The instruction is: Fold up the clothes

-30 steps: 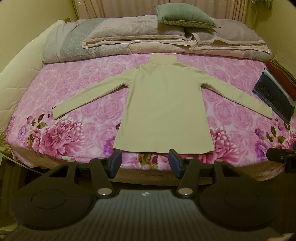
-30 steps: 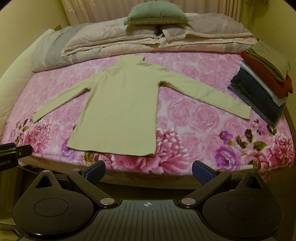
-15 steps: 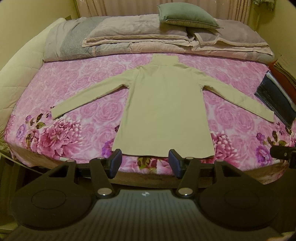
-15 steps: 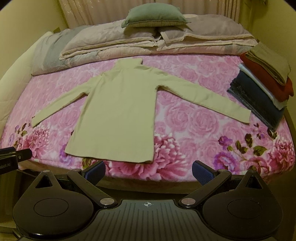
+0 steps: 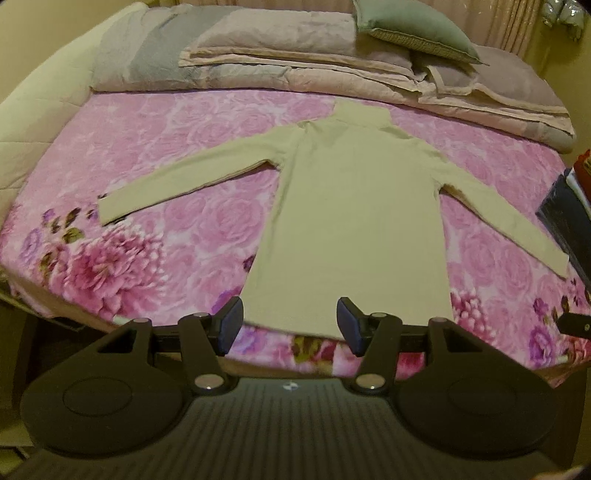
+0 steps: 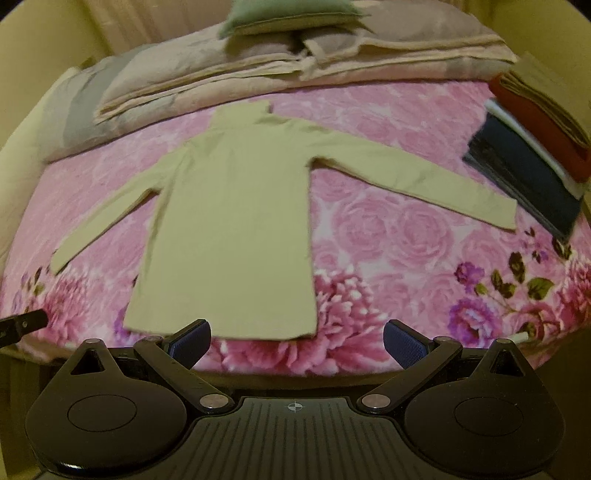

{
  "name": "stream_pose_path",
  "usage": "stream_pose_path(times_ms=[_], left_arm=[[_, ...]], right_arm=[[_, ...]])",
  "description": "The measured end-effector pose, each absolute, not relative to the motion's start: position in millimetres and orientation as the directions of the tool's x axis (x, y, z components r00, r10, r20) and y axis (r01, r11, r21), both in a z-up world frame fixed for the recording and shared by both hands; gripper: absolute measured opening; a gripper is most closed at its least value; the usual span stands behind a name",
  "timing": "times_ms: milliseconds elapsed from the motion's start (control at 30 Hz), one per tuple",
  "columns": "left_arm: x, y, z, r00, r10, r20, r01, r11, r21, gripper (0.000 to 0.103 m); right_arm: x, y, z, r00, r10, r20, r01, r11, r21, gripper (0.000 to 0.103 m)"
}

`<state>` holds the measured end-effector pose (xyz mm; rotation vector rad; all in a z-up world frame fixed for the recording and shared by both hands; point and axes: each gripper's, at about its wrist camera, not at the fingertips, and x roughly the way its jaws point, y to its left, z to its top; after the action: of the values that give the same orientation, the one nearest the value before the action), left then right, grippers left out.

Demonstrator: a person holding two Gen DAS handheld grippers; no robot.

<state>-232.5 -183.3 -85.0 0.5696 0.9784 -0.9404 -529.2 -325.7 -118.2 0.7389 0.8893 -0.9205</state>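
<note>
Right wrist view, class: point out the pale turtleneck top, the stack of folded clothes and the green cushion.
pale turtleneck top (image 6: 236, 229), right wrist view, middle of its body.
stack of folded clothes (image 6: 532, 162), right wrist view, dark blue layer.
green cushion (image 6: 284, 13), right wrist view, its front face.

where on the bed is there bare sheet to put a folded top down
Bare sheet lies between the shirt body, its right sleeve and the near edge. A smaller patch sits under the other sleeve, and a wide one between that sleeve and the bedding. Crowded: the clothes stack at the right edge and the bedding along the head.
</note>
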Motion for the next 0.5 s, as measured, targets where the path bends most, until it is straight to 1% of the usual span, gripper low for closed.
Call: stream_pose_path(times_ms=[133,300,433,500], left_arm=[[-203,-230,-93,0.174,-0.435,-0.884,0.889,0.455,-0.049,0.052],[-149,-290,-98,0.119,-0.464,-0.878,0.910,0.405,-0.091,0.052],[-105,-339,-115,0.094,-0.435,-0.896,0.917,0.389,-0.092,0.051],[-88,-354,-127,0.070,-0.430,-0.900,0.915,0.388,-0.114,0.051]], right_arm=[[-513,-357,-126,0.279,-0.352,-0.893,0.924,0.351,0.150,0.102],[-479,-401,-132,0.222,-0.346,-0.911,0.958,0.253,0.137,0.102],[-454,-427,-141,0.171,-0.340,-0.925,0.977,0.176,0.116,0.102],[-443,-434,-149,0.153,-0.327,-0.933,0.984,0.136,0.114,0.102]])
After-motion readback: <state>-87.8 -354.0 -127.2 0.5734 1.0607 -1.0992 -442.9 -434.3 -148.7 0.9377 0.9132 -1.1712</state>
